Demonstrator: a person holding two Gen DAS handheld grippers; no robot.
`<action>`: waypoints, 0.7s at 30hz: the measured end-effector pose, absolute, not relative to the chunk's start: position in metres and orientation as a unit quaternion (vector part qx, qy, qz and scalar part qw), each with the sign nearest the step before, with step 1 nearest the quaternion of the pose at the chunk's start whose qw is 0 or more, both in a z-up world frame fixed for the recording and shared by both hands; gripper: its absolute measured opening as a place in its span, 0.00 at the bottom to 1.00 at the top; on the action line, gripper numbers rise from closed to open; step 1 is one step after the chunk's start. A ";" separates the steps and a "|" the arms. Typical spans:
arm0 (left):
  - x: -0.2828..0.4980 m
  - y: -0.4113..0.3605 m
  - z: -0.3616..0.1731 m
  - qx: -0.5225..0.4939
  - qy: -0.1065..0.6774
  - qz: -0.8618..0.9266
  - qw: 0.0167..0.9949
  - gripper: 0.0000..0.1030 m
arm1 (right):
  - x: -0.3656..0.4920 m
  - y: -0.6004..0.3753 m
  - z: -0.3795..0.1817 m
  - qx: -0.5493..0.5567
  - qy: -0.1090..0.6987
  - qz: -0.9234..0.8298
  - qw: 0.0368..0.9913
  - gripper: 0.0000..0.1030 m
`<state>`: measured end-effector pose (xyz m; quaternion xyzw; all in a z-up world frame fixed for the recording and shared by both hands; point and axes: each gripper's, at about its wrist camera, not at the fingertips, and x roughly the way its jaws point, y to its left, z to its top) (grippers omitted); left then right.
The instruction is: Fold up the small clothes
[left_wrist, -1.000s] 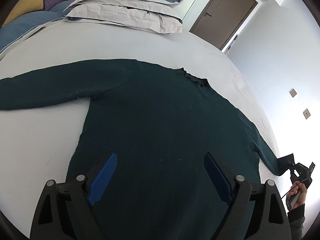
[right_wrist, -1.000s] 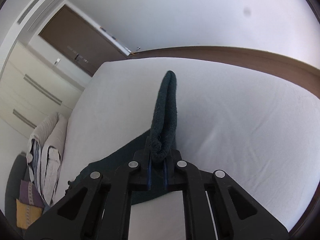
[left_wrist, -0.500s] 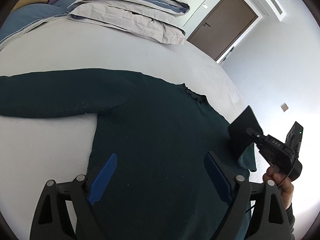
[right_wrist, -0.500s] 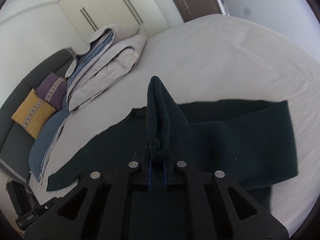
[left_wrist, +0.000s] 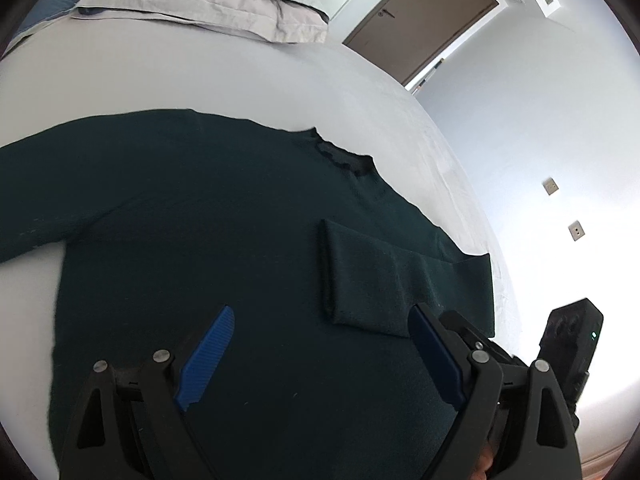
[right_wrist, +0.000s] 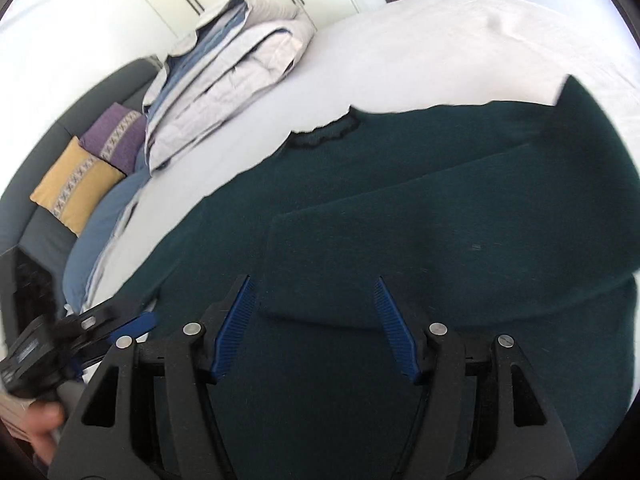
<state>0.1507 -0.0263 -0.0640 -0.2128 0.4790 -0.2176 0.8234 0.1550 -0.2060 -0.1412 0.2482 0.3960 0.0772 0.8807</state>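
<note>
A dark green sweater [left_wrist: 200, 220] lies flat on the white bed [left_wrist: 160, 64], collar away from me. Its right sleeve [left_wrist: 372, 280] is folded across the body; the same sleeve shows in the right wrist view [right_wrist: 460, 248]. Its left sleeve [left_wrist: 48, 168] still lies stretched out to the left. My left gripper [left_wrist: 320, 352] is open and empty above the sweater's lower body. My right gripper [right_wrist: 316, 324] is open and empty just over the folded sleeve's cuff end. The left gripper also shows at the lower left of the right wrist view [right_wrist: 80, 332].
A folded grey and blue duvet [right_wrist: 224, 64] lies at the head of the bed. A yellow cushion [right_wrist: 76, 184] and a purple cushion [right_wrist: 116, 136] rest on a dark sofa beyond it. A brown door [left_wrist: 420, 20] stands behind the bed.
My right gripper carried the right sleeve across the sweater's body, laid it down and opened. My left gripper stayed open over the lower body.
</note>
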 end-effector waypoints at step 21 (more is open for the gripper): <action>0.207 -0.101 -0.090 -0.128 0.512 -0.210 0.823 0.10 | 0.076 -0.347 -0.153 0.367 0.373 0.018 0.852 0.60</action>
